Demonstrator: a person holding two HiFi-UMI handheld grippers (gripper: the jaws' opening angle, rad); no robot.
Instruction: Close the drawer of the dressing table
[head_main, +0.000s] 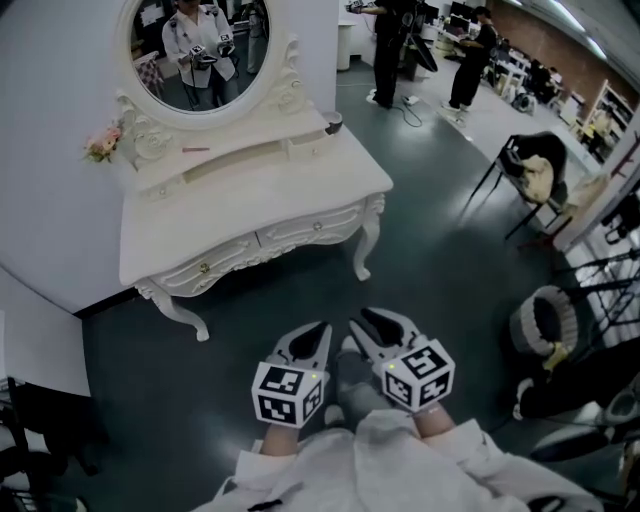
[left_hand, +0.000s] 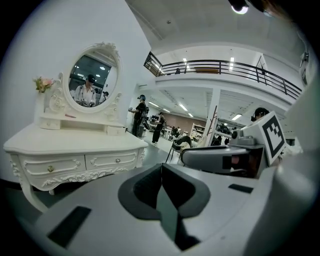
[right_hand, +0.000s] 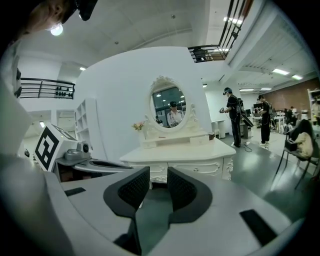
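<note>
Head view: white desk (head_main: 260, 190) with oval mirror (head_main: 205, 50), both grippers held low, well apart from it.
Left gripper (head_main: 320, 328): jaws together, nothing between them. Right gripper (head_main: 362, 318): jaws slightly apart, empty. Left drawer (head_main: 205, 268) and right drawer (head_main: 318, 226) sit in the desk front, both apparently flush, beyond the gripper tips across the floor (head_main: 430, 250); neither gripper touches the desk.

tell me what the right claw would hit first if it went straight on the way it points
Likely the dressing table: the right claw, jaws apart and empty, points at its drawer front. Only bare floor shows in between; depth is hard to judge.
</note>
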